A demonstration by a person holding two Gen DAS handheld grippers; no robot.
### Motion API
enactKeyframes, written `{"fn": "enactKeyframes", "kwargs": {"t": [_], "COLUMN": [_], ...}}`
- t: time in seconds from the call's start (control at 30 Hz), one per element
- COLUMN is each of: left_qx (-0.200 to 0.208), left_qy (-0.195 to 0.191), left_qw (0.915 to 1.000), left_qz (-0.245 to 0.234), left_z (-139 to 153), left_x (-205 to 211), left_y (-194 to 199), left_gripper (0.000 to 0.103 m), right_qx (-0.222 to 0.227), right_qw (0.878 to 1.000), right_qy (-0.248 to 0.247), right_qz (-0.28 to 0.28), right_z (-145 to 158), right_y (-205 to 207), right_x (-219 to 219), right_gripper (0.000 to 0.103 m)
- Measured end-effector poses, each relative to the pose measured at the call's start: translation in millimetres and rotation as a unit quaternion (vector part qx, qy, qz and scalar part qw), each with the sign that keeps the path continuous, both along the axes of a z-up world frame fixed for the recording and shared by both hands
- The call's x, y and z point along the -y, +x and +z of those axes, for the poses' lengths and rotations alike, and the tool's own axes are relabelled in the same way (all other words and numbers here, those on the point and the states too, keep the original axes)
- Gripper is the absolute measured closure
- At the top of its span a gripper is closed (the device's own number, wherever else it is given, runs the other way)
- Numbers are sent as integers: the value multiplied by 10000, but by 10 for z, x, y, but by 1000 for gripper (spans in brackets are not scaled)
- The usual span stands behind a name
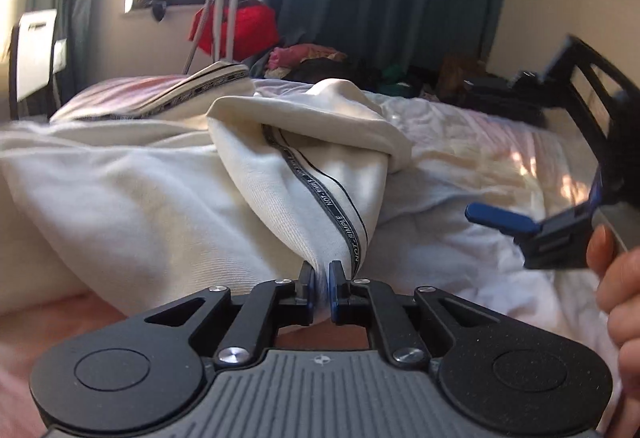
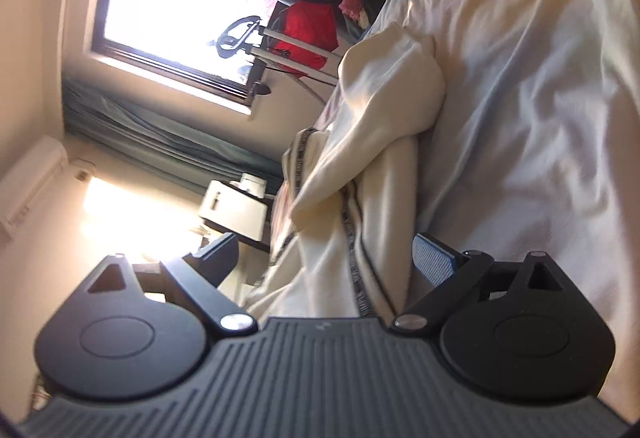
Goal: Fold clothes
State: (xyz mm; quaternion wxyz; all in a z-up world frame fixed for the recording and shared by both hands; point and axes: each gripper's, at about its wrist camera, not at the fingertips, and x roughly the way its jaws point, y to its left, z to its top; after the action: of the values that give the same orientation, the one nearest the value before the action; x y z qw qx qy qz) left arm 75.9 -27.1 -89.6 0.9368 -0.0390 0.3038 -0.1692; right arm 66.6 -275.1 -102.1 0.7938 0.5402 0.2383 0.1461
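The left gripper [image 1: 319, 272] is pinching a fold of the cream garment [image 1: 168, 198], which is lying bunched across the bed [image 1: 480, 158]. The right gripper [image 2: 332, 258] is gaping wide around the cloth, near the bed's edge.

1. Cream garment [image 1: 280, 174]: ribbed knit cloth, matt; a woven printed tape [image 1: 340, 226] runs along it;
2. Bedsheet [image 1: 480, 158]: thin crumpled cloth;
3. Left gripper [image 1: 319, 278]: matt black plastic, shiny metal screws.
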Motion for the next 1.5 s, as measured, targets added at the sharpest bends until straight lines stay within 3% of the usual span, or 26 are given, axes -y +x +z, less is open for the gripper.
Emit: {"fn": "enactKeyframes", "kwargs": {"t": [0.1, 0.17, 0.23, 0.43, 0.6, 0.73, 0.77, 0.8, 0.83, 0.87, 0.9, 0.93, 1.0, 1.1, 1.27, 1.37, 1.4, 1.5], "left_qx": [-25, -19, 9, -50, -159, -333, -345, -367, -392, -423, -417, -399, -357, -320, -272, -237, -223, -177], "left_qy": [-307, -504, -693, -1364, -1293, -1624, -1636, -1630, -1623, -1610, -1561, -1502, -1383, -1269, -1139, -937, -847, -638], "left_qw": [9995, 9987, 9975, 9895, 9869, 9815, 9814, 9814, 9815, 9817, 9827, 9839, 9861, 9879, 9896, 9923, 9933, 9952], "left_qz": [42, 61, 101, 471, 952, 954, 945, 942, 938, 929, 908, 883, 845, 834, 834, 779, 756, 717], "left_z": [56, 93, 134, 200, 87, -16, -40, -62, -82, -96, -96, -93, -82, -62, -44, -36, -35, -26], "left_x": [-87, -140, -188, -452, -682, -814, -813, -806, -799, -788, -772, -755, -725, -702, -656, -602, -578, -533], "left_y": [34, 46, 73, 273, 493, 641, 674, 691, 702, 716, 720, 720, 707, 657, 621, 574, 551, 479], "left_gripper": [92, 80, 72, 69, 68, 68, 68, 69, 69, 69, 69, 69, 69, 69, 69, 71, 71, 71], "right_qx": [154, 192, 157, 76, -339, -510, -545, -665, -785, -904, -1024, -1162, -1329, -879, -582, -591, -748, -1497], "right_qw": [9991, 9974, 9978, 9992, 9993, 9981, 9974, 9957, 9934, 9907, 9876, 9836, 9715, 9408, 9127, 8907, 8825, 8773], "right_qy": [398, 692, 638, 381, 153, -98, -169, -284, -399, -515, -633, -815, -1458, -2865, -3329, -3557, -3659, -3634], "right_qz": [40, 42, 17, -6, 6, -330, -443, -586, -729, -871, -1011, -1115, -1312, -1587, -2296, -2767, -2859, -2754], "right_z": [-10, -33, -32, -18, -213, -295, -307, -278, -249, -219, -188, -118, 88, 559, 1172, 1185, 1075, 518], "right_y": [34, 89, 229, 734, 1361, 1732, 1813, 1878, 1943, 2009, 2073, 2119, 2204, 2226, 1908, 1459, 1301, 851], "right_x": [-36, -63, -122, -338, -644, -740, -749, -694, -639, -585, -529, -450, -322, -178, 526, 1028, 1162, 1515], "right_gripper": [6, 7, 7, 7, 7, 8, 13, 30, 41, 43, 54, 73, 91, 92, 92, 92, 92, 92]}}
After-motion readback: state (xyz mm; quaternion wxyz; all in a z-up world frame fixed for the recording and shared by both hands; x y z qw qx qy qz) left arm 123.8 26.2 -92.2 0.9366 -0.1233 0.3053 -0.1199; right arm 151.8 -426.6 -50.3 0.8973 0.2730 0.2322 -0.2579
